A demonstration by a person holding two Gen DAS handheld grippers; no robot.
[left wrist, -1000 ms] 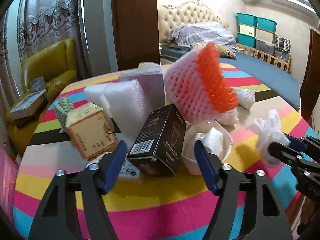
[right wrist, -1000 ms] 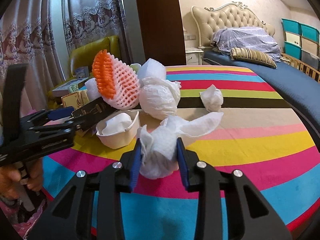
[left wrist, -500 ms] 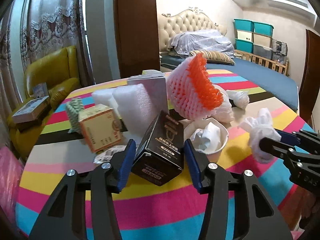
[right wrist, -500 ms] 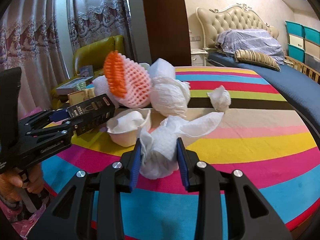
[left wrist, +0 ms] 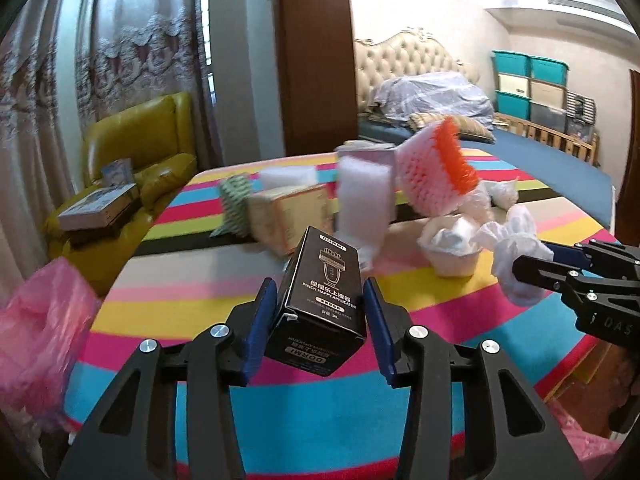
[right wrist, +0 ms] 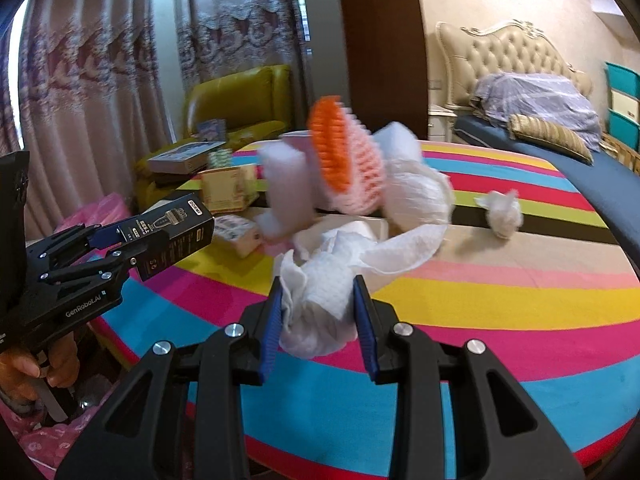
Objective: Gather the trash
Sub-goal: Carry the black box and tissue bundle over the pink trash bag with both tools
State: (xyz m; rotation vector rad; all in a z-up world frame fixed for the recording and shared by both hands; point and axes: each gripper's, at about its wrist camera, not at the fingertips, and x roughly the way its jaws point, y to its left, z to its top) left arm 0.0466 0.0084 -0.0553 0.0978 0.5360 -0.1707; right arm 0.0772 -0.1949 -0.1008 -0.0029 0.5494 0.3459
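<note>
A black carton (left wrist: 320, 312) with white print sits between the blue pads of my left gripper (left wrist: 318, 286), lifted off the striped table (left wrist: 192, 312); the jaws are closing and both pads press its sides. Seen from the right wrist, that carton (right wrist: 172, 232) sticks out of the left gripper (right wrist: 108, 240) at the left. My right gripper (right wrist: 318, 286) is shut on a crumpled white tissue wad (right wrist: 320, 308), held above the table near its front edge. In the left wrist view the tissue wad (left wrist: 516, 248) and right gripper (left wrist: 536, 260) are at the right.
More litter lies mid-table: an orange-and-pink foam net (left wrist: 436, 168), a white cup stuffed with tissue (left wrist: 452, 260), white foam sheets (left wrist: 364, 196), a tan cardboard box (left wrist: 288, 212), a loose tissue ball (right wrist: 504, 212). A pink plastic bag (left wrist: 36, 328) hangs off the table's left.
My left gripper closed on the black carton, lifted it and drew back from the pile. The right gripper also pulled back with its tissue.
</note>
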